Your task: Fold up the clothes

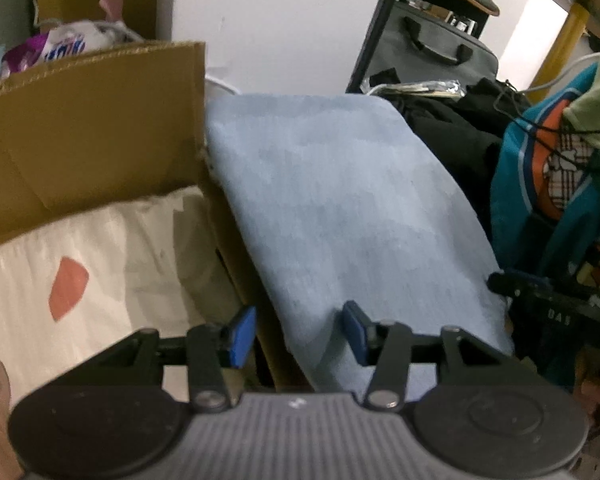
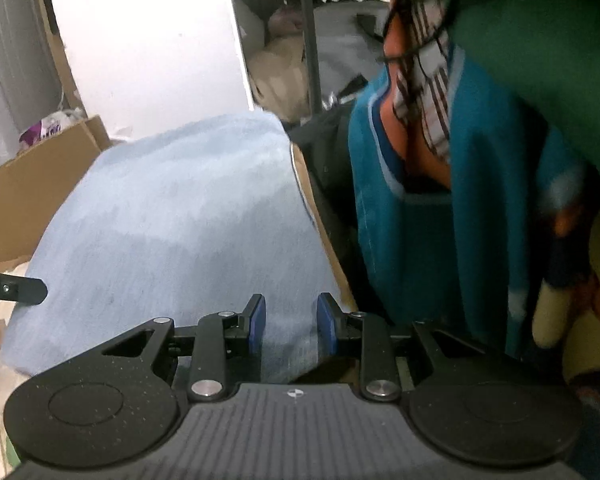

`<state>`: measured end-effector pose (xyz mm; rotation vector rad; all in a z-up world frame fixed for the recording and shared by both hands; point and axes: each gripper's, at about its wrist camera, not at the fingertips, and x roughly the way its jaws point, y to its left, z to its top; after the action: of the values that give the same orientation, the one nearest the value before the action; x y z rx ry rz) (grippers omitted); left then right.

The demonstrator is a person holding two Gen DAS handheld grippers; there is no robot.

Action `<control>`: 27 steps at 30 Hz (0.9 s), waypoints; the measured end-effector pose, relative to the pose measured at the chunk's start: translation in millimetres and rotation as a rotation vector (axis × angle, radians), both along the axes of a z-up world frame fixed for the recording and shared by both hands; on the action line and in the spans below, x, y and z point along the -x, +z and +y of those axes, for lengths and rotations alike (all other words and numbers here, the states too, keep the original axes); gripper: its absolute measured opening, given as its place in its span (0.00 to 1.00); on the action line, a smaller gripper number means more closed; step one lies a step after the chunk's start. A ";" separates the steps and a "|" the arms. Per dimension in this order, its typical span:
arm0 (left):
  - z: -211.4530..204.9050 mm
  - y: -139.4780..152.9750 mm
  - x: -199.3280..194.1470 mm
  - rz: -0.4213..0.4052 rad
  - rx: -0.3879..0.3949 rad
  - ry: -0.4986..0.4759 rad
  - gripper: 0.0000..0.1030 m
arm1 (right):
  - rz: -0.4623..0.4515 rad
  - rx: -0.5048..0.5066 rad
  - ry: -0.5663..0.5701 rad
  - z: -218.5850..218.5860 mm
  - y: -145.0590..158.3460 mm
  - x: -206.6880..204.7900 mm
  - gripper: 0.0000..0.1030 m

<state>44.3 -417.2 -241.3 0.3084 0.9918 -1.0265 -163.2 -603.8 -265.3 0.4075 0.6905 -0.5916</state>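
A light blue folded cloth lies flat over a cardboard edge, with its near end toward both grippers. My left gripper is open; its blue pads straddle the cloth's near left edge. The same cloth fills the middle of the right wrist view. My right gripper is open, with the cloth's near right corner lying between its pads, which do not press on it. The left gripper's tip shows at the cloth's left side.
A cardboard box stands at the left, holding a white fabric with orange patches. To the right hangs a heap of teal, orange and green garments, with black clothing behind. A grey bag sits under a shelf by the white wall.
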 end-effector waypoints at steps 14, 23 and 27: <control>-15.2 52.0 -4.9 -0.126 0.072 -0.022 0.33 | -0.123 0.021 0.116 21.6 28.1 -32.5 0.34; -49.3 27.3 -7.1 -0.122 0.066 -0.094 0.34 | -0.141 -0.024 0.206 45.8 19.0 -78.3 0.34; -43.3 -3.3 -2.0 -0.123 0.033 -0.082 0.36 | -0.101 -0.031 0.239 49.1 7.1 -81.6 0.36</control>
<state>46.3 -460.5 -244.6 0.3825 0.8564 -1.0842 -81.6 -554.6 -258.2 0.3745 0.6407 -0.3321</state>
